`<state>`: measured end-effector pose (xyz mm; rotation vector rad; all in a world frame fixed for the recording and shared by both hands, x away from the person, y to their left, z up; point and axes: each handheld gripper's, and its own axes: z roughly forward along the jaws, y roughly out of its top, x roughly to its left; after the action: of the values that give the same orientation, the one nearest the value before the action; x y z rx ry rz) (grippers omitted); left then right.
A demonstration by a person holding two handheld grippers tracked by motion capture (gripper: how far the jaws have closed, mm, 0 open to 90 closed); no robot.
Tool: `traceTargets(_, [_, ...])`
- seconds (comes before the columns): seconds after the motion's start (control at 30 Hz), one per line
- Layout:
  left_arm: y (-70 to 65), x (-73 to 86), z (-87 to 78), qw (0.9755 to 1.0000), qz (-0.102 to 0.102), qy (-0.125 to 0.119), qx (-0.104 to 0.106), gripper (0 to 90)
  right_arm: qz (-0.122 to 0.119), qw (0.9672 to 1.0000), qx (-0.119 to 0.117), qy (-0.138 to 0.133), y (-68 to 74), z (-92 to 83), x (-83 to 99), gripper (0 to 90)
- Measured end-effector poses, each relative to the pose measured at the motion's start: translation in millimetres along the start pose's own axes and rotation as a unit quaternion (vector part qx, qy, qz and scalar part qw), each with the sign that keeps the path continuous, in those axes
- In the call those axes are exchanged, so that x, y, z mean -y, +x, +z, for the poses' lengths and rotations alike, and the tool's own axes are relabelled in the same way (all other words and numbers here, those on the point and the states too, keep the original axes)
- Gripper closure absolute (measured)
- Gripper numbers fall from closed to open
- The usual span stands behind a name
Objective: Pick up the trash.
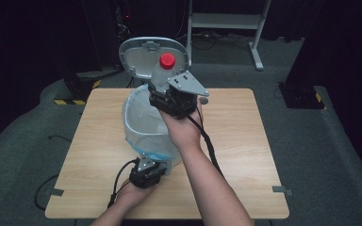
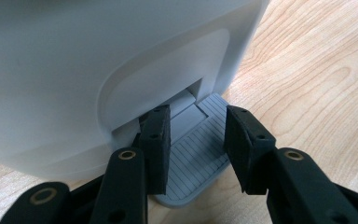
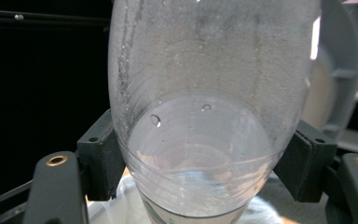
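Here right gripper (image 1: 169,81) clamps bottle (image 1: 162,70); left gripper (image 2: 196,140) straddles, perhaps presses, pedal (image 2: 196,154).

Right gripper (image 1: 168,84) holding red-capped bottle (image 1: 162,70) above open-lidded bin (image 1: 143,123), left gripper (image 1: 152,165) at bin's base, wooden table (image 1: 245,141)

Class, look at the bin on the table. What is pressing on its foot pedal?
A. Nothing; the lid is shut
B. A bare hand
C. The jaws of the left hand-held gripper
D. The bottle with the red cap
C: the left hand-held gripper has its jaws on the ribbed foot pedal of the bin, whose lid stands raised.
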<state>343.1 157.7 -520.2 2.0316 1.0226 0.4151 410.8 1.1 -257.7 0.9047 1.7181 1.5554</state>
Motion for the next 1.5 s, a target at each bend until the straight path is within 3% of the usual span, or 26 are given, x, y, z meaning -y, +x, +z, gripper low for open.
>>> traceTargets(0.1, [0.1, 0.0, 0.0, 1.0000, 0.000, 0.000, 0.000, 60.7, 0.003, 0.9998, 0.002, 0.021, -0.7, 12.2, 7.7, 26.8])
traceTargets(0.4, [0.0, 0.0, 0.1, 1.0000, 0.000, 0.000, 0.000, 60.7, 0.008, 0.9992, -0.002, 0.039, -6.3, 26.6, 12.9, 26.5])
traceTargets(0.53, [0.0, 0.1, 0.1, 1.0000, 0.000, -0.001, 0.000, 60.7, 0.003, 0.9989, -0.005, 0.046, -5.9, 29.2, 14.1, 25.8])
traceTargets(0.67, [-0.1, 0.2, 0.0, 1.0000, 0.000, -0.001, -0.001, 60.7, 0.007, 0.9989, -0.005, 0.047, -6.2, 28.4, 13.8, 19.5])
traceTargets(0.83, [0.0, 0.0, -0.1, 1.0000, 0.000, 0.000, 0.000, 60.7, -0.003, 0.9990, 0.004, 0.044, -5.6, 18.0, 12.2, 17.1])
traceTargets(1.03, [-0.3, -0.1, -0.1, 1.0000, -0.001, 0.000, 0.000, 60.7, -0.011, 0.9994, 0.007, 0.033, -8.7, 0.9, 10.9, 20.6])
traceTargets(1.5, [-0.2, -0.1, 0.0, 1.0000, -0.001, 0.000, 0.000, 60.7, -0.023, 0.9996, -0.002, 0.014, -6.2, -28.4, 10.9, 23.3])
